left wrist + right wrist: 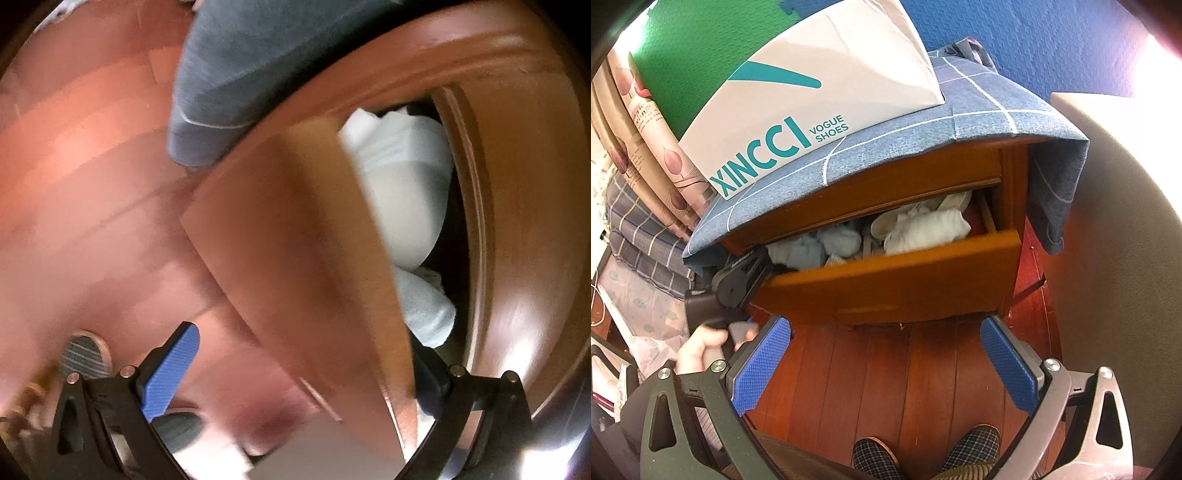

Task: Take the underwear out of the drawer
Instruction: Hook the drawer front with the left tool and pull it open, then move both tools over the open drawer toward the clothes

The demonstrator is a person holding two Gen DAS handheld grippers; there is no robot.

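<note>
A wooden nightstand drawer (886, 280) is pulled partly open. It holds white underwear (927, 229) and pale blue garments (827, 243). My left gripper (738, 280) is at the drawer's left end; in the left wrist view its jaws straddle the drawer front (295, 240), one blue pad (170, 373) outside, the other finger inside by the white (402, 206) and pale blue cloth (424, 306). My right gripper (886, 365) is open and empty, held back above the floor in front of the drawer.
A blue checked cloth (960, 122) covers the nightstand top with a white shoe box (820, 96) on it. Red wooden floor (886, 387) and my slippers (923, 454) lie below. A bed (639, 236) is left, a beige wall (1126, 258) right.
</note>
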